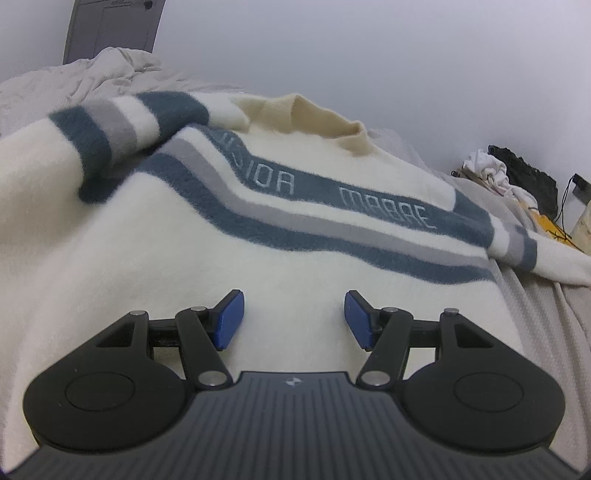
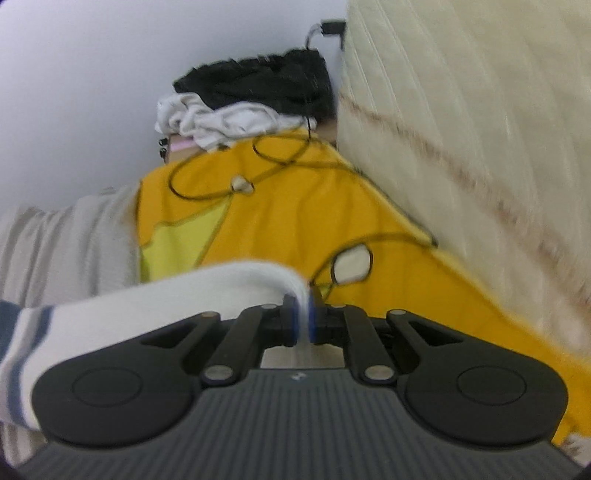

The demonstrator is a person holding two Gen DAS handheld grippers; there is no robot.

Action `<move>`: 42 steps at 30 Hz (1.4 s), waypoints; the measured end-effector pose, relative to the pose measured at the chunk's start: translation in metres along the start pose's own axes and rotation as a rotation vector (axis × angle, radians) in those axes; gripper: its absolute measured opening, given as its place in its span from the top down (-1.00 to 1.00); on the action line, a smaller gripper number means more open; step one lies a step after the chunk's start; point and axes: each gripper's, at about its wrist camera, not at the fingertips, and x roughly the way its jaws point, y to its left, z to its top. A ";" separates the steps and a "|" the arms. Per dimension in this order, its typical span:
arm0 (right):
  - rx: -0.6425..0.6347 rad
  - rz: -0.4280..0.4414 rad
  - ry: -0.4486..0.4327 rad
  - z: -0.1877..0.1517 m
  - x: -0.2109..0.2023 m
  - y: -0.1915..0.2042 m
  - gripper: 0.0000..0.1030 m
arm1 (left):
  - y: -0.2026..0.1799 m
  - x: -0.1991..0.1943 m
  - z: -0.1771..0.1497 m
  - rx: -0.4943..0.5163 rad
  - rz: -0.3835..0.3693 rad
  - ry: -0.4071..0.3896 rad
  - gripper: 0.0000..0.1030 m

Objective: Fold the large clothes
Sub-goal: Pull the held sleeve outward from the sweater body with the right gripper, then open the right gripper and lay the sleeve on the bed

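A cream sweater [image 1: 229, 236] with blue and grey stripes and pale lettering lies spread front-up on the bed, its ribbed collar [image 1: 321, 118] at the far end. One sleeve is folded across the chest at upper left, the other trails off to the right. My left gripper [image 1: 294, 317] hovers open over the sweater's lower body, nothing between its blue pads. In the right wrist view my right gripper [image 2: 303, 317] is shut on the cream sleeve [image 2: 177, 299], which stretches away to the left toward its striped part [image 2: 22, 332].
A grey ribbed bedspread [image 1: 546, 325] covers the bed. A yellow cloth [image 2: 280, 221] with dark cables lies beyond the right gripper, with a pile of white and black clothes [image 2: 251, 99] behind it. A pale quilted surface [image 2: 480, 129] rises on the right. A grey panel [image 1: 110, 29] stands at the far left.
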 end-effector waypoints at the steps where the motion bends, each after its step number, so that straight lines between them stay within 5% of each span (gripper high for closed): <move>1: 0.012 0.006 0.007 -0.005 0.006 -0.002 0.82 | -0.001 0.000 0.000 0.007 0.002 0.001 -0.28; 9: 0.062 0.067 -0.016 -0.023 0.007 -0.010 0.75 | -0.007 -0.005 0.007 0.052 0.025 -0.008 -0.28; 11: 0.062 0.063 -0.016 -0.023 0.000 -0.010 0.53 | -0.010 -0.011 0.009 0.062 0.032 -0.016 -0.28; 13: 0.064 0.056 -0.014 -0.023 -0.011 -0.010 -0.17 | -0.013 -0.020 0.010 0.070 0.027 -0.021 -0.28; 15: 0.052 0.083 -0.042 -0.024 -0.026 -0.008 -0.32 | -0.018 -0.031 0.008 0.077 0.023 -0.024 -0.28; 26: -0.007 0.240 -0.118 -0.046 -0.140 0.047 -0.32 | -0.043 -0.116 -0.001 0.132 -0.024 -0.104 -0.28; 34: -0.041 0.476 -0.098 -0.099 -0.231 0.126 -0.32 | -0.040 -0.181 -0.006 0.141 -0.035 -0.182 -0.28; 42: -0.162 0.670 -0.085 -0.167 -0.324 0.204 -0.32 | -0.016 -0.215 -0.018 0.105 -0.022 -0.161 -0.28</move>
